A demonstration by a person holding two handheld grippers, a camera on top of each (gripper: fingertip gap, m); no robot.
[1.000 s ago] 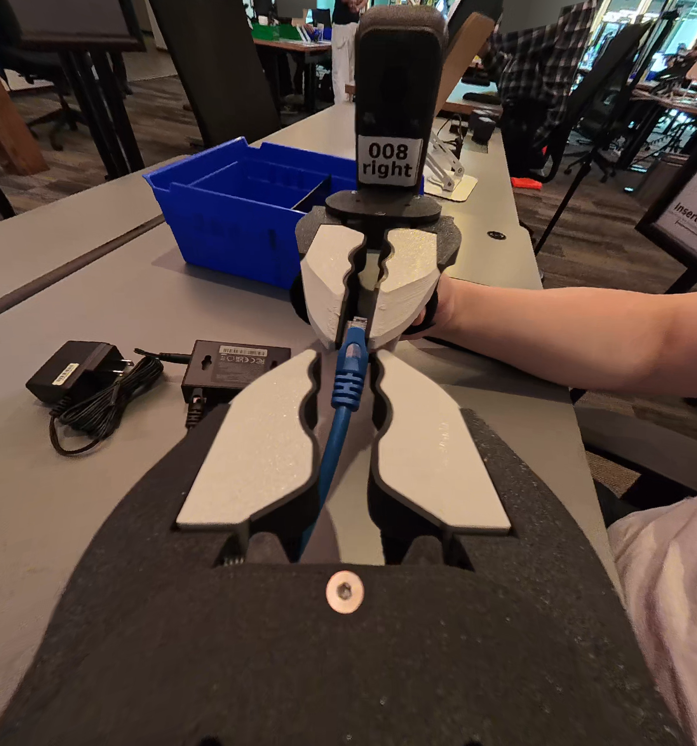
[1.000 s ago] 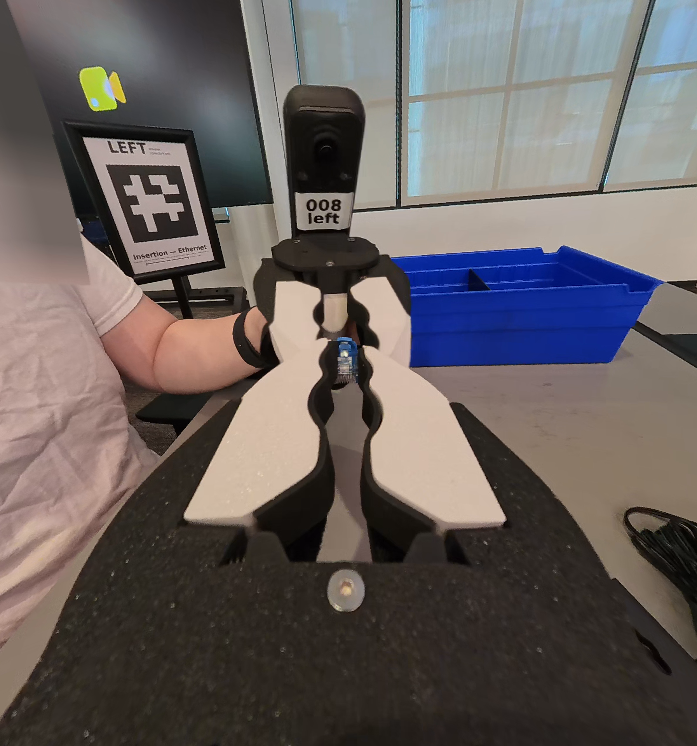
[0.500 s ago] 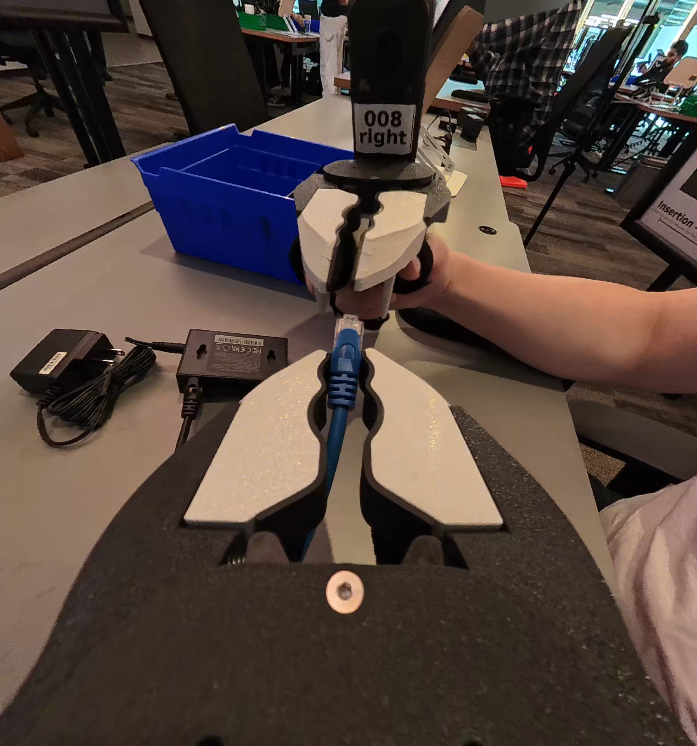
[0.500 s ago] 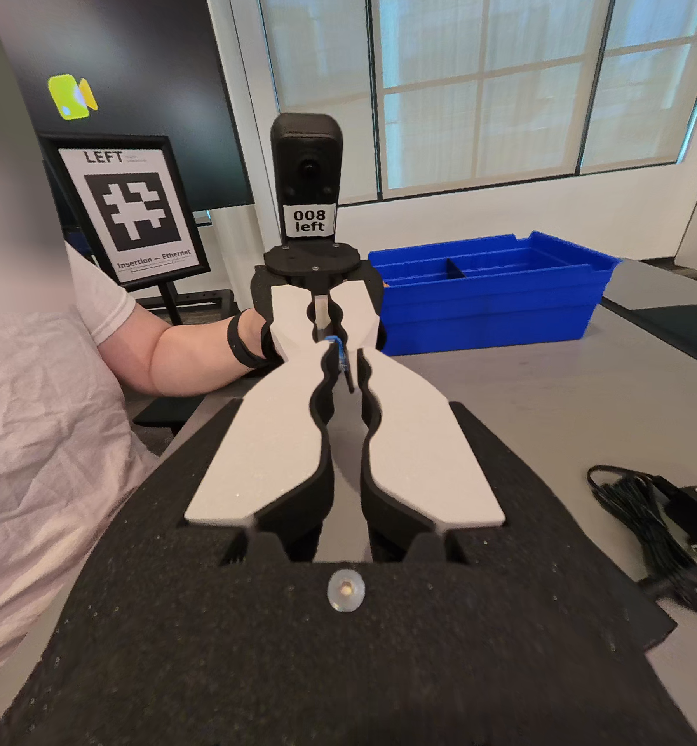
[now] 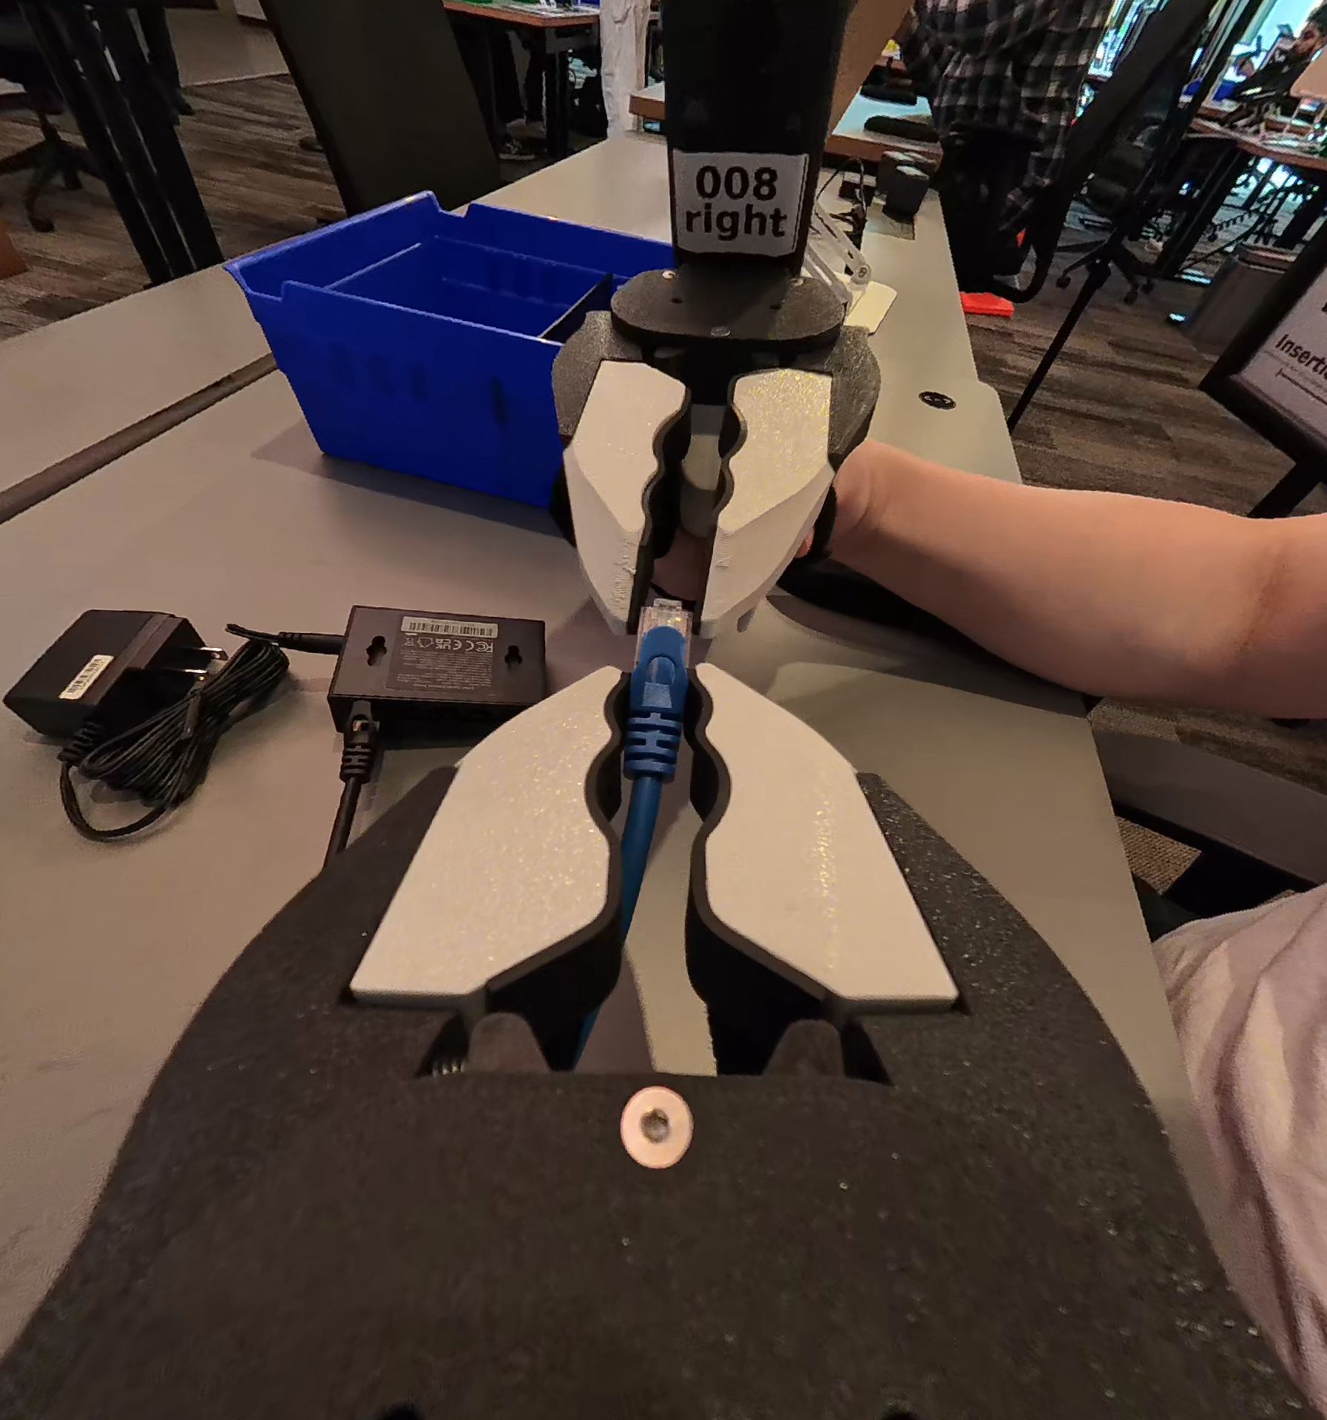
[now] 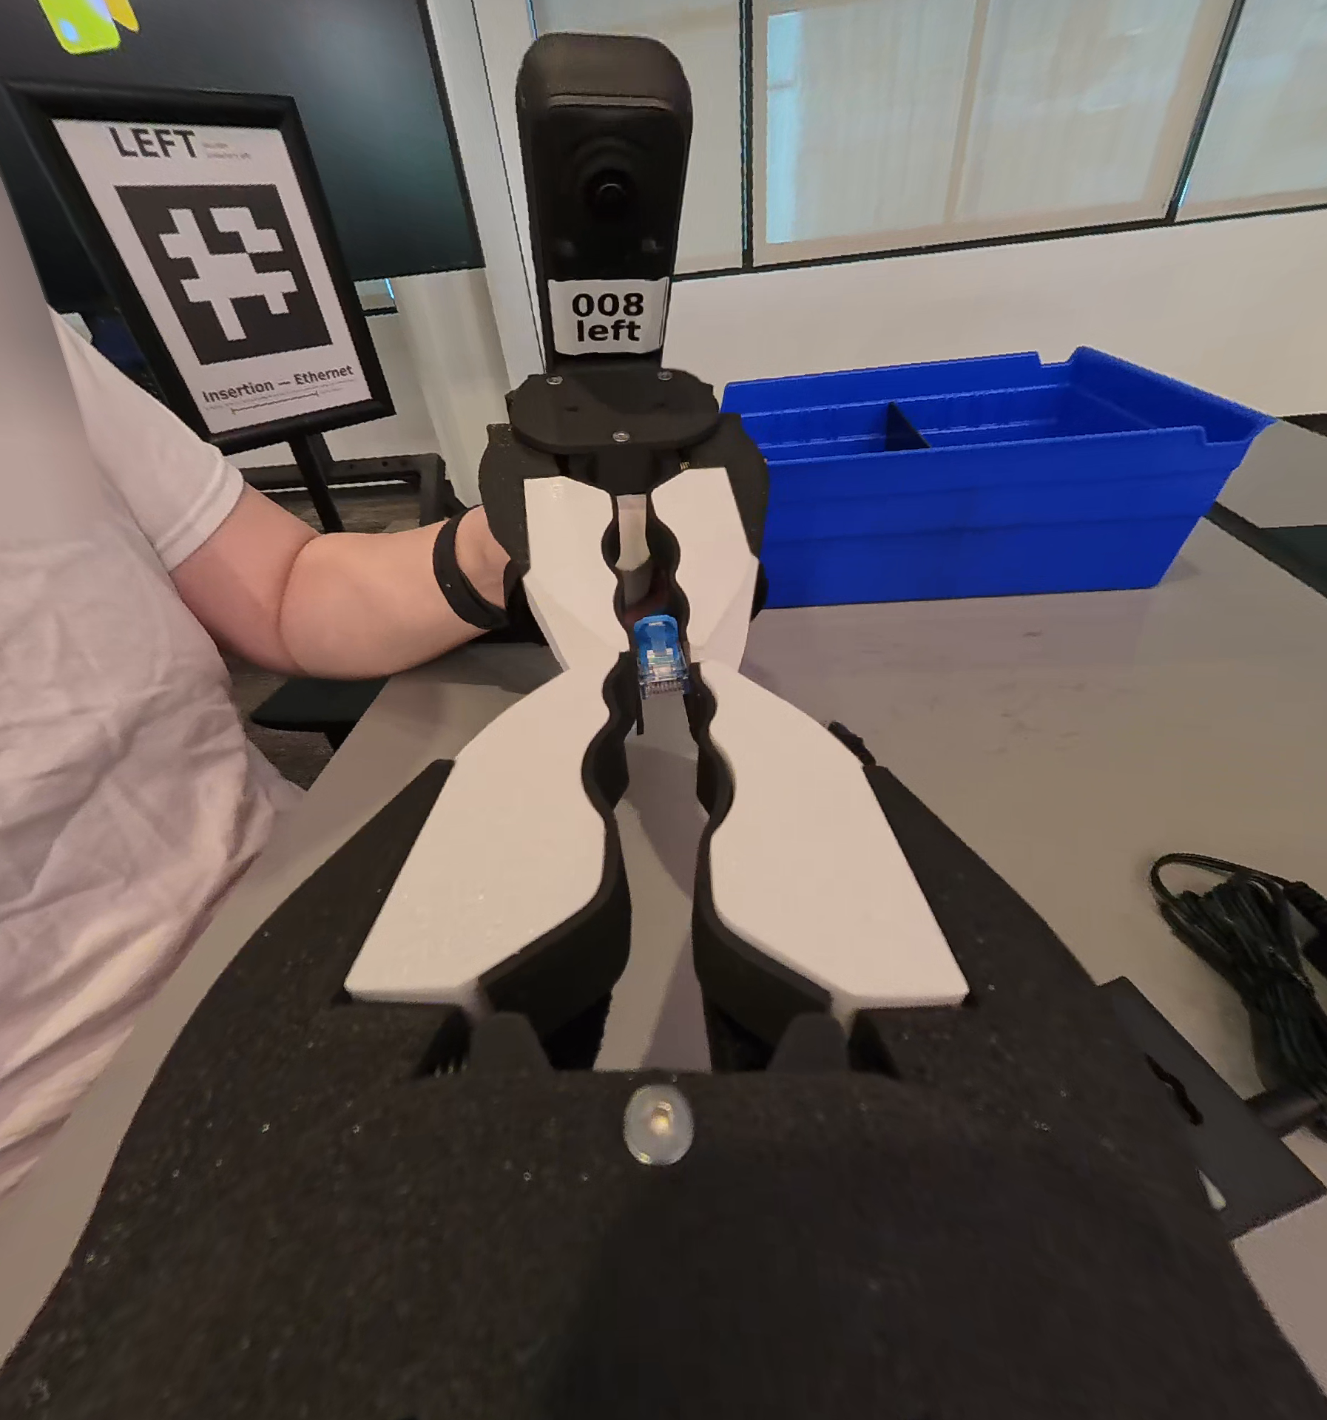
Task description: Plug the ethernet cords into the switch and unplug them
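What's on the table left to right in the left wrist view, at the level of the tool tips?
Black power adapter → coiled black cord → black switch → blue ethernet plug held in the left tool.

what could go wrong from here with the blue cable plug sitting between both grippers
1. The left gripper holds the blue cable by its boot, with the clear plug tip at the right gripper's fingertips; closing there may press its latch tab or tilt the plug.
2. The switch lies loose on the table, label side up, and may slide during plugging.
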